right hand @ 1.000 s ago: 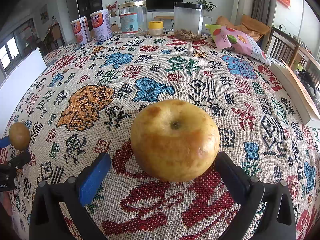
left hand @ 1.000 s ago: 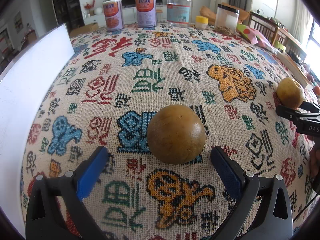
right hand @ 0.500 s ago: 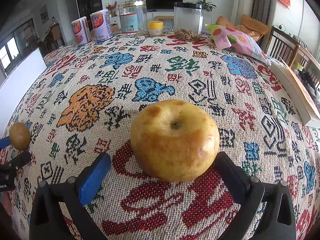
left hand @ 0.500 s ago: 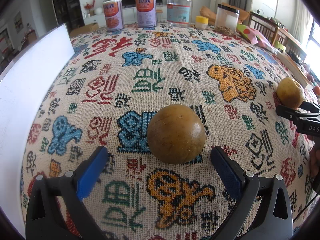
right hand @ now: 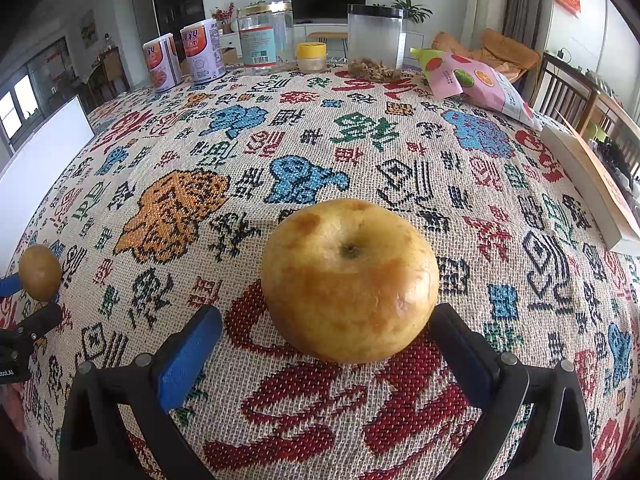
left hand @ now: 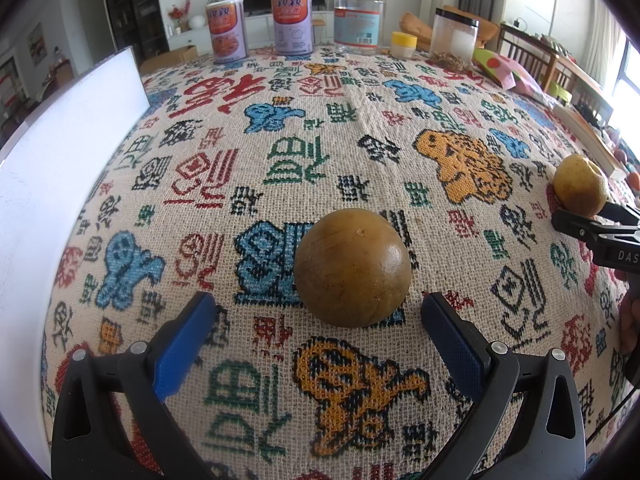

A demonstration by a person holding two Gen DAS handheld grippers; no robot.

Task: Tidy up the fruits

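Left gripper: jaws spread wide, blue pads clear of everything, holding nothing. Brown fruit: round, smooth, resting on the table just ahead of the gripper, between the lines of the two fingers but touching neither.

Right gripper: jaws spread wide, holding nothing. Apple: yellow with russet patches, stem pit up, on the table just ahead of the gripper; the right finger is at its lower edge, contact cannot be told; the left finger stands apart from it.

Each gripper shows at the edge of the other's view, with the other fruit just ahead of it.

Cloth: woven, beige with coloured figures and characters, covering the table.

White board: upright, left of the left gripper.

Far edge, well ahead of both grippers: two cans; clear jar with label; small yellow-lidded jar; black-lidded jar with brown contents at its bottom.

Snack bag: pink, ahead and right of the right gripper.

Book: at the table's right edge.
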